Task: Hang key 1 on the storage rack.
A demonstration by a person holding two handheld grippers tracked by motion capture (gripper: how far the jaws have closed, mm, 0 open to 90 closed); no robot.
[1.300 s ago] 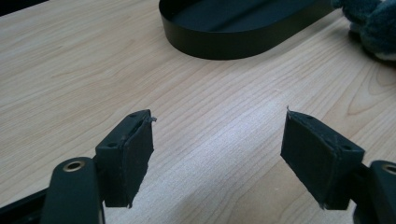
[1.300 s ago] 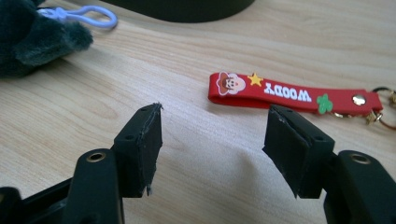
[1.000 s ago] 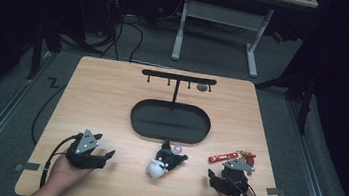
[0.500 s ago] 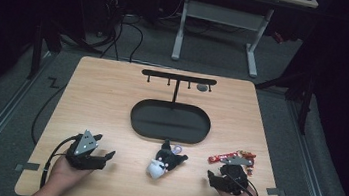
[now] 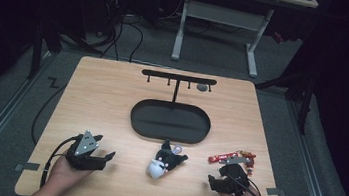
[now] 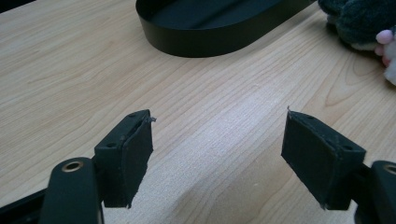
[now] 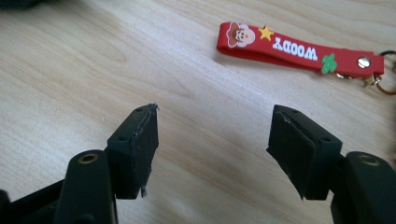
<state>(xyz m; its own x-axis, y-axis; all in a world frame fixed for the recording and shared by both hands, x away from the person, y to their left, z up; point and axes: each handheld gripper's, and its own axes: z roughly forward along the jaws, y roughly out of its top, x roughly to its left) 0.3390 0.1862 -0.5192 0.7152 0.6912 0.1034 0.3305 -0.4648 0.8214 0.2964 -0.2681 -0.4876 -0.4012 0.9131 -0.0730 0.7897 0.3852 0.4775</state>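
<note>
High view showed the left gripper (image 5: pixel 104 157) resting near the worktop's near-left corner, jaws spread with nothing between them; in the left gripper view the black oval tray (image 6: pixel 219 28) lay ahead of its pads (image 6: pixel 135 149) and the plush toy (image 6: pixel 359 23) off to the upper right. That toy (image 5: pixel 164 161) sat between the two hands near the near edge, just in front of the tray (image 5: pixel 137 118), which held the middle of the worktop below a black hook stand (image 5: pixel 177 80).

Near the near-right corner the right gripper (image 5: pixel 215 182) rested with its jaws apart and empty; they had just been opening. The red keychain strap (image 7: pixel 299 49) lay just beyond its pads (image 7: pixel 299 149), ahead and a little to the right in the right gripper view, its long axis running across the jaws' line rather than along it. The strap read "WOODY", upside down from that camera, with a cowboy face, a yellow star and a green cactus; a metal ring (image 7: pixel 387 84) hung at its right end. The right hand was plainly the nearer one.
</note>
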